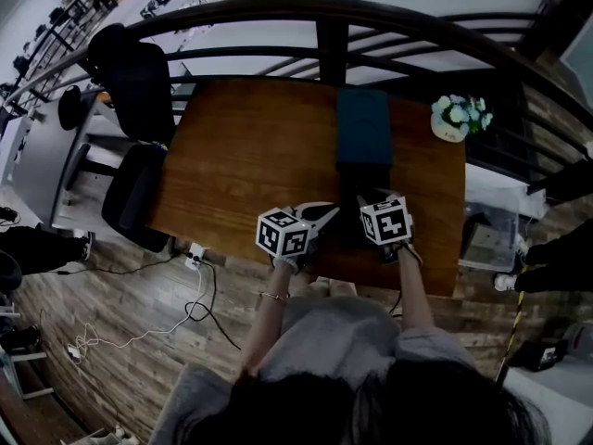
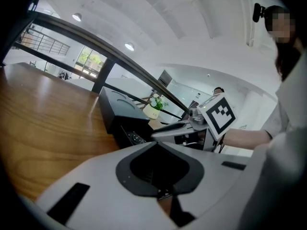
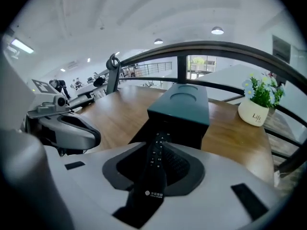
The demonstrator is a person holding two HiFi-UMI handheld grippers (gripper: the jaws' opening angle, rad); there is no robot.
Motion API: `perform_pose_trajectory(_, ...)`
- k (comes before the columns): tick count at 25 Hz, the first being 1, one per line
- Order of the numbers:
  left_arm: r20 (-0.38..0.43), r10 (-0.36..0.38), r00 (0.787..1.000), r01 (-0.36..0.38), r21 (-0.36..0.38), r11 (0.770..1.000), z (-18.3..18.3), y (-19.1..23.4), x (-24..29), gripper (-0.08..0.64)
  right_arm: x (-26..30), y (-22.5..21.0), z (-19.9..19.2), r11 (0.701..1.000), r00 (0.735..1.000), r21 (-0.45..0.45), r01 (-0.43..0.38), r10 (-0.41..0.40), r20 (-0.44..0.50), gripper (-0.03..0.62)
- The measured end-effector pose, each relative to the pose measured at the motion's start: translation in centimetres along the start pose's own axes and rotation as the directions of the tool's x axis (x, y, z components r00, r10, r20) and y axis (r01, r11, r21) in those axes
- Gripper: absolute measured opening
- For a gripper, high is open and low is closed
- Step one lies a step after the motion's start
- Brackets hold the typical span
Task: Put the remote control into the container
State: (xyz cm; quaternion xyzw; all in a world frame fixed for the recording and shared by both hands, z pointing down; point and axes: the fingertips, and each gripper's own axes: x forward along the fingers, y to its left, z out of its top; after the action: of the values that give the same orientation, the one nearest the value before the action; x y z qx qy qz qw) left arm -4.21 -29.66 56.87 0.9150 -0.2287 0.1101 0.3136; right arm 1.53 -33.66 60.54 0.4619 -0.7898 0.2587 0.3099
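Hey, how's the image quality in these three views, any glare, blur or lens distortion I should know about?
Head view: fisheye bows the dark metal railing; even light on the brown wooden table. Left gripper view: pale sheen on that table, corners vignette black. Right gripper view: the slim black remote control is sharp, buttons visible; ceiling washed out.

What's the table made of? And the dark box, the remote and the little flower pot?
The table looks like wood, or wood-look board: brown, grain lines, soft shine. The dark box seems matte, maybe plastic or card; I can't tell. The remote looks like black plastic with small buttons. The flower pot looks like white ceramic, smooth and slightly shiny.
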Motion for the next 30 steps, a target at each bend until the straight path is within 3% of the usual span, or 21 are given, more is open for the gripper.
perform_pose_trajectory(9,0.020,-0.030,0.999,0.029,0.050,0.998,0.9,-1.9,-0.1,0.003,-2.3,1.2,0.9,0.998,0.991,0.022,-0.054,0.051,0.127,0.050)
perform_pose_trajectory(17,0.054,-0.061,0.997,0.052,0.145,0.988,3.3,-4.5,-0.8,0.003,-5.3,3.3,2.6,0.985,0.953,0.062,-0.164,0.141,0.269,0.033)
perform_pose_trajectory(30,0.085,-0.101,0.991,0.082,0.196,0.977,3.9,-7.0,-1.6,0.003,-7.9,4.1,3.0,0.976,0.921,-0.010,-0.218,0.209,0.328,0.029)
